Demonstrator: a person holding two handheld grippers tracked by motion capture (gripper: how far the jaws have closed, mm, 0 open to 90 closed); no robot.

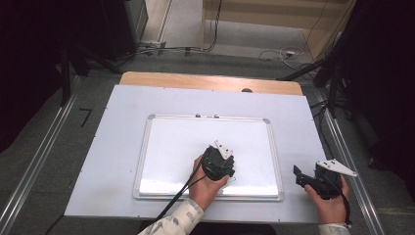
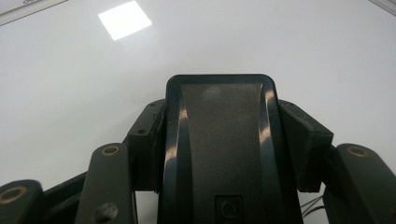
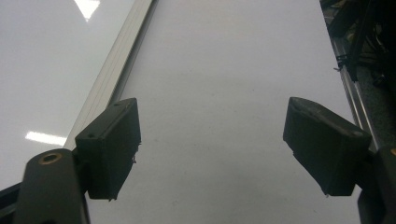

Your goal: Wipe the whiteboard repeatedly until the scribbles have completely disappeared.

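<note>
High view: the left gripper [image 1: 219,164] sits over the lower middle of the whiteboard [image 1: 161,147], which lies flat on the counter [image 1: 112,147]. The right gripper [image 1: 320,181] rests off the board, beside its right frame edge.

Left gripper view: the jaws are clamped on a black eraser [image 2: 219,140], its front edge lying out over the white surface. To wipe well, I would keep the eraser face flat on the board, press evenly and make overlapping strokes, staying inside the frame.

Right gripper view: the jaws stand wide apart with nothing between them, above the counter next to the board's frame [image 3: 112,70]. It could steady the frame if the board slides.
</note>
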